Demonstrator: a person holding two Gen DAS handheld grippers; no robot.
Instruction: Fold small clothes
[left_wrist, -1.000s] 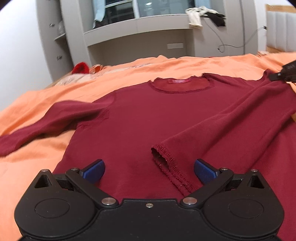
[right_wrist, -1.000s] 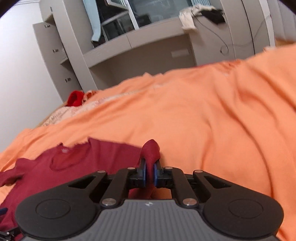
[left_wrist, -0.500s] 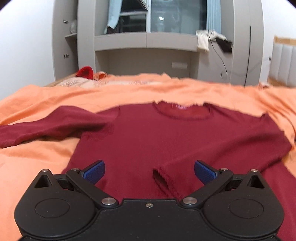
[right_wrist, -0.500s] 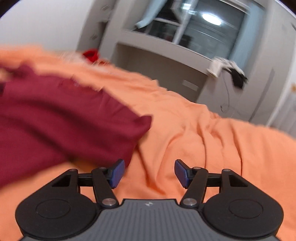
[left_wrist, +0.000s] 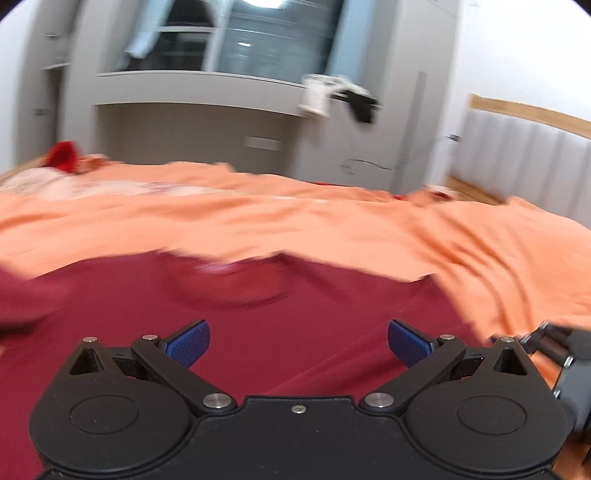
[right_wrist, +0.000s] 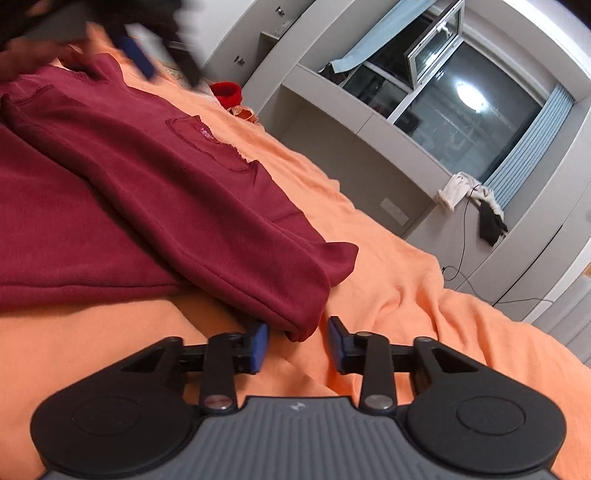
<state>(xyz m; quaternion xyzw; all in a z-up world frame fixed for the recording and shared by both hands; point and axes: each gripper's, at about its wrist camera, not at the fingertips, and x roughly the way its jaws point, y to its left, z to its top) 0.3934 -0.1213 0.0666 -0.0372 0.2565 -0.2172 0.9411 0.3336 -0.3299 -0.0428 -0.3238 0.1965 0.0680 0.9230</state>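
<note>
Small pink neck label (right_wrist: 205, 133) inside the collar of the maroon shirt (right_wrist: 155, 192), lettering too small to read, no other legible text

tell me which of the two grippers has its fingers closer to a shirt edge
The right gripper: a folded corner of the maroon shirt sits just ahead of the gap between its open fingers. The left gripper is open too, over the shirt's middle below the collar.

- your orange sheet (right_wrist: 424, 295) covers the bed, creased toward the right.
- a red item (right_wrist: 227, 93) sits at its far edge (blurred in the left view).
- grey shelving (left_wrist: 199, 110) stands beyond, with a white cloth (right_wrist: 452, 190) and black cloth (right_wrist: 491, 221) draped off its ledge.
</note>
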